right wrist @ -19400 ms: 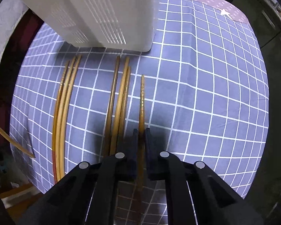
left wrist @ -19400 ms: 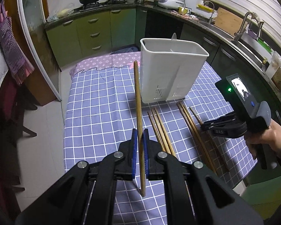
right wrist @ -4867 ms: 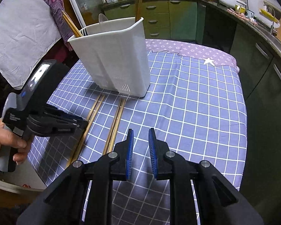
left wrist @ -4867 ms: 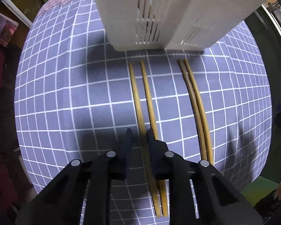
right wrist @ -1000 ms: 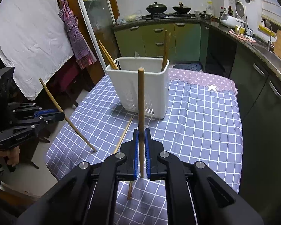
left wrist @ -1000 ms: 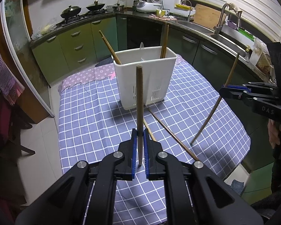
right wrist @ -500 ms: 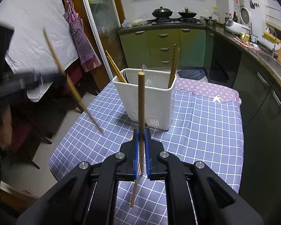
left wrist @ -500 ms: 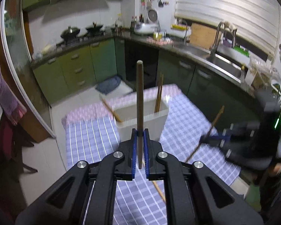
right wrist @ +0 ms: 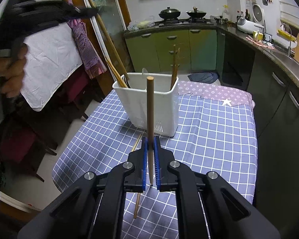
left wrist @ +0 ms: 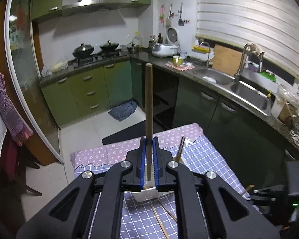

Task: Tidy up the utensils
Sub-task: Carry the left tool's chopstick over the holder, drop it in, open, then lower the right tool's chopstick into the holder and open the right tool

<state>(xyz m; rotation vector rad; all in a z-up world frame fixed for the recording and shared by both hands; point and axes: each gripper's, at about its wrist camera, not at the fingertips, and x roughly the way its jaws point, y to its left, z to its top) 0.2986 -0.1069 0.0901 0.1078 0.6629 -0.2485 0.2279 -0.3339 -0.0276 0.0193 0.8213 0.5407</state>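
Chopsticks are mid-transfer to the white holder, which stands toward the far edge of the desk: the left claw is clamped on one chopstick held upright high above the holder, and the right claw is clamped on another chopstick over the desk's near half. Several sticks already stand in the holder, while a loose chopstick lies on the cloth. The next move probably calls for tipping each held stick down into the holder's open top and then parting the jaws.
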